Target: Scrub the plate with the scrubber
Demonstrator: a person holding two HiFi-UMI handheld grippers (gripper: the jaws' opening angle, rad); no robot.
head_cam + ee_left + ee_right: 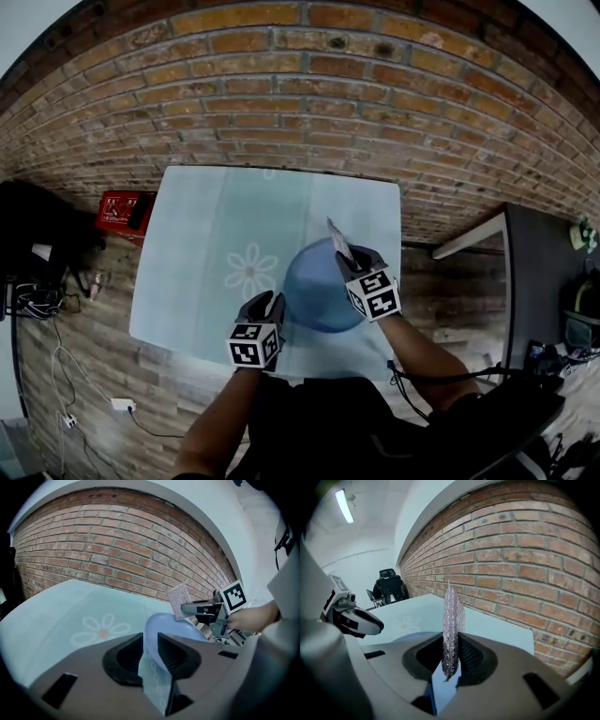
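A blue plate (319,286) (173,625) lies near the front right of the pale table (206,234). My left gripper (270,302) (150,651) is at its left rim, which sits between jaws that stand slightly apart, so I read it as open. My right gripper (352,261) (451,656) hovers over the plate's far right edge, shut on a thin silvery mesh scrubber (337,239) (179,600) (451,620) that sticks up from the jaws. In the left gripper view the scrubber hangs just above the plate's far rim. Whether it touches the plate I cannot tell.
A flower print (250,270) marks the table left of the plate. A brick wall (300,84) runs behind the table. A red crate (122,211) sits on the floor at the left, a dark desk (544,272) at the right, and a black chair (391,585) further off.
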